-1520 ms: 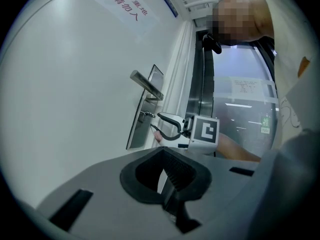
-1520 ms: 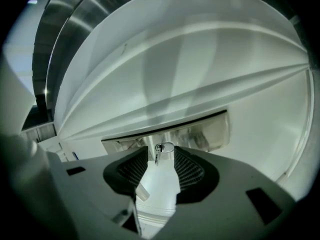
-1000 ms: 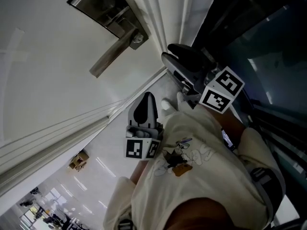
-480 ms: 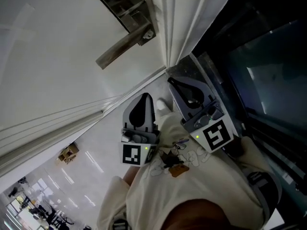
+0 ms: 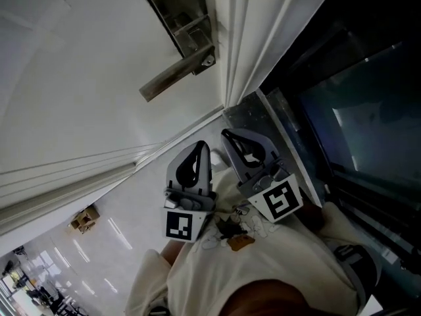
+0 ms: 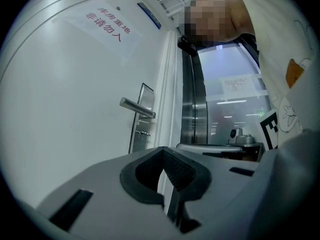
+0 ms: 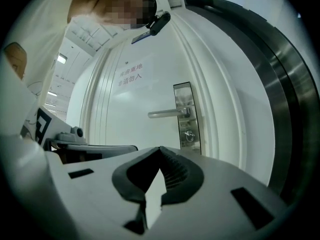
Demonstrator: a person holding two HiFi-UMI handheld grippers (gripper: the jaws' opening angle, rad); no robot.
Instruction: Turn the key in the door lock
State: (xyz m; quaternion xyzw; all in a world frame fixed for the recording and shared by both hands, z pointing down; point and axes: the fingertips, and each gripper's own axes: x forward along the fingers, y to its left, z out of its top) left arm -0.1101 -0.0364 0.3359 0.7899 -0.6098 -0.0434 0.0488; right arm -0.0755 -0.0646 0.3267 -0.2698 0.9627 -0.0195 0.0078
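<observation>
The white door carries a steel lock plate with a lever handle. A small key sticks out of the lock below the handle, and the key shows in the left gripper view too. Both grippers hang side by side in front of the person's chest, well short of the door. My left gripper is shut and holds nothing. My right gripper sits just right of it, also shut and holding nothing. Each points level toward the door, left gripper and right gripper.
A white door frame runs beside the lock plate. A steel-framed dark glass panel stands to its right. The person's pale shirt fills the bottom of the head view. A red-lettered sign is on the door above the handle.
The right gripper's jaws went from open to shut with nothing between them. It rolled and drew back from the door frame to sit next to the left gripper, which rose a little.
</observation>
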